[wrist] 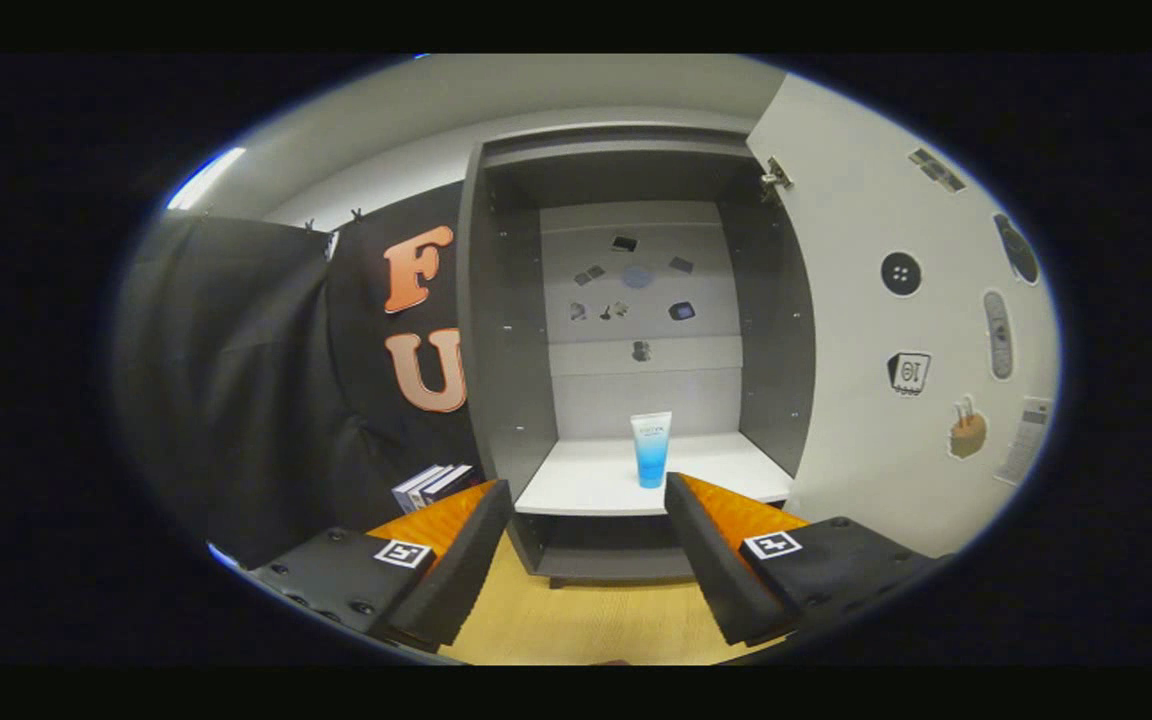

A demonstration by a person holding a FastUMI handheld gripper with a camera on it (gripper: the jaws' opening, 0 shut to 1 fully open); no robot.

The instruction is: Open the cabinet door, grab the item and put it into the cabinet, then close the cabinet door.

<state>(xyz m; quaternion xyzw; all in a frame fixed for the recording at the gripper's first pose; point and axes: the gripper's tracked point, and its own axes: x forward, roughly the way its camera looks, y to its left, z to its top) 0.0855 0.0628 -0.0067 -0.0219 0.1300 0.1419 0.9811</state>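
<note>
A grey cabinet stands ahead with its door swung wide open to the right. On the white shelf inside stands a white and blue tube, upright, near the shelf's front edge. My gripper is open, a little in front of the shelf, with nothing between its fingers. The tube is just beyond the fingertips, closer to the right finger, and apart from both.
Small stickers dot the cabinet's back wall and the inside of the open door. A few books lie left of the cabinet by the black cloth. A wooden tabletop runs below the fingers.
</note>
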